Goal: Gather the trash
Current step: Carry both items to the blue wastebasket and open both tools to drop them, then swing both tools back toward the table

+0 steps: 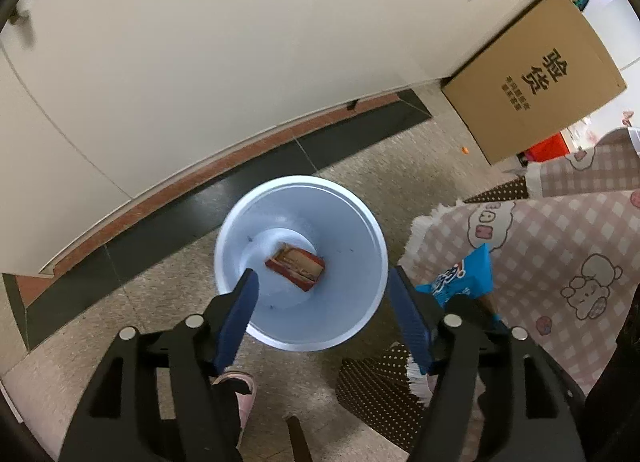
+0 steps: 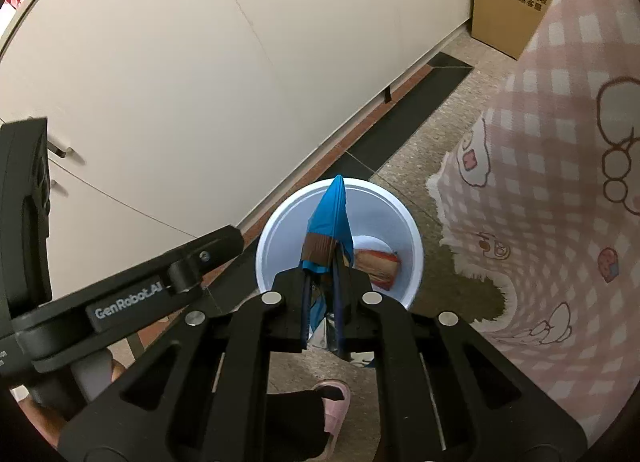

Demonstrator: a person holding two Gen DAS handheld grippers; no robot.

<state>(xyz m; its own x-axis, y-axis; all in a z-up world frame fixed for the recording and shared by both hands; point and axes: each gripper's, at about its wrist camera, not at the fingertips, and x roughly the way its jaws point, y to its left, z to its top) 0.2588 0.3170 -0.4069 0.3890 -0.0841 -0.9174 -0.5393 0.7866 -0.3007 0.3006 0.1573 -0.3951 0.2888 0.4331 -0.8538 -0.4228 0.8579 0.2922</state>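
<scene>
1. Left gripper [image 1: 322,280]: released, blue-padded fingers [image 1: 240,314] spread wide, nothing between them, pointed steeply down over the white bin [image 1: 360,218].
2. Right gripper [image 2: 322,274]: clenched on a blue snack wrapper [image 2: 330,222], pinched close to the jaws' tips; the wrapper's pointed end sticks forward past them and sits over the bin's [image 2: 414,234] opening. In the left wrist view, seen as a blue packet [image 1: 464,274] with white lettering just right of the left gripper's right finger, beside the bin's rim.
3. Inside the bin: a red and tan box [image 1: 296,268] lying flat on the bottom, tilted slightly off square, apart from the walls. From the right wrist view, partly hidden behind the wrapper and the jaws [image 2: 378,264].
4. Bin standing upright on a speckled floor [image 1: 168,302], near a dark tile strip [image 1: 200,206] and a reddish band along the foot of cream cabinet doors [image 1: 200,42].
5. Right of the bin: a pink checked cloth with cartoon prints [image 1: 560,238], fringed at its edge, hanging just beside the rim; dark dotted fabric [image 1: 372,386] under it.
6. Further back on the right: a brown cardboard box [image 1: 536,82] with black printed characters, leaning against the cabinet.
7. Below the grippers: a pink slipper [image 2: 334,406] on a dark-socked foot, close to the bin's near side.
8. Left gripper's black body [image 2: 120,298] crossing the left part of the right wrist view, bearing white lettering.
</scene>
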